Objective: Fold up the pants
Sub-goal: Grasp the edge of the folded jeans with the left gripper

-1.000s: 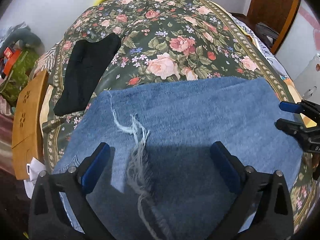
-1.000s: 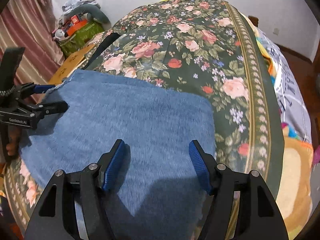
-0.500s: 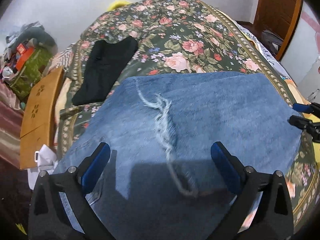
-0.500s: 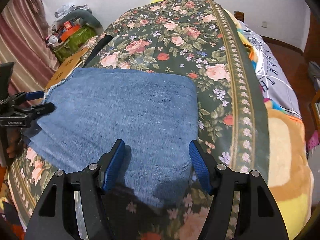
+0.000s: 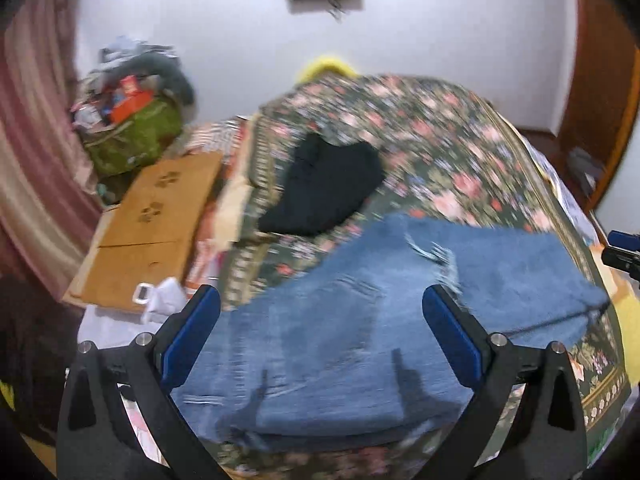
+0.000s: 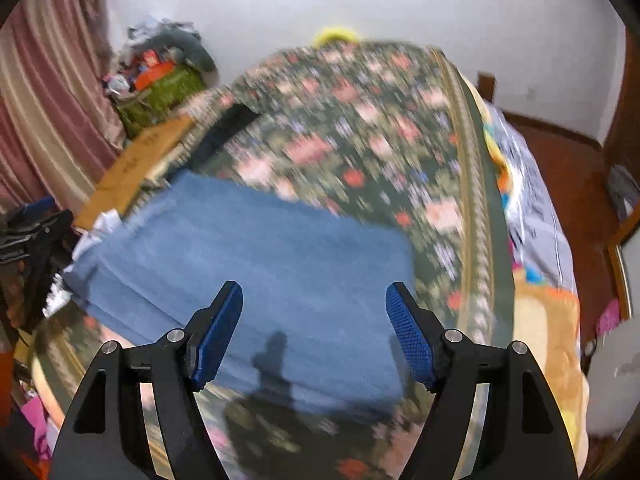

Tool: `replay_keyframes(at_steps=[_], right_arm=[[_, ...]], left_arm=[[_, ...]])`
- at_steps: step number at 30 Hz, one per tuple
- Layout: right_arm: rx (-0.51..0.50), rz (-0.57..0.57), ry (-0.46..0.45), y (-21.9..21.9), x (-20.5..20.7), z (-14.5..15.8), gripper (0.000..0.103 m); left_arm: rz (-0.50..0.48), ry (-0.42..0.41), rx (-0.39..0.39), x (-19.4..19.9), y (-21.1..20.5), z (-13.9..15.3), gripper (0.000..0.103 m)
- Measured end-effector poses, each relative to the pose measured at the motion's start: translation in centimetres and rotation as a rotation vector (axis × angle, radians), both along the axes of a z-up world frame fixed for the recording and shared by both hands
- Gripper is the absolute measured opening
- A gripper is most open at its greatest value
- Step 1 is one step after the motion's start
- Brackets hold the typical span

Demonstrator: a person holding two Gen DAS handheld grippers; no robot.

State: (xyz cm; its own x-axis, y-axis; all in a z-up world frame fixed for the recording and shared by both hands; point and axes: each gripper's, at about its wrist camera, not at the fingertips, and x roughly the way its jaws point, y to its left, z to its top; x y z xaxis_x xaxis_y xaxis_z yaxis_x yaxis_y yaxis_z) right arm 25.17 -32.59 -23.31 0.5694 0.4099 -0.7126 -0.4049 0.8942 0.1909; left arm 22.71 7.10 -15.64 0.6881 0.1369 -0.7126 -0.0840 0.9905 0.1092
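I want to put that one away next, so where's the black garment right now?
In the left wrist view the black garment lies on the floral bedspread near its left edge, just beyond the folded jeans and beside the cardboard.

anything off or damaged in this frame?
Only the jeans: a frayed, ripped patch with loose pale threads on the top layer. Folded stack otherwise lies flat on the bedspread. Both grippers open, empty. Frames are blurred.

White wall (image 5: pixel 440 40) — floral bedspread (image 6: pixel 360 128)
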Motion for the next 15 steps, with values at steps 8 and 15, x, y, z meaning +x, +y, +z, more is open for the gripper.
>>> replay_keyframes(at_steps=[8,15], right_arm=[[0.072,0.157,-0.078,8.9,-0.8,2.7,0.074],[0.025,0.264,0.029,15.8,-0.5,-1.9,0.074]], left_arm=[[0.145,0.025,-0.138,-3.6,8.4,-1.0,0.102],[0.237,0.208,-0.445,-5.3,14.4,-6.8,0.102]])
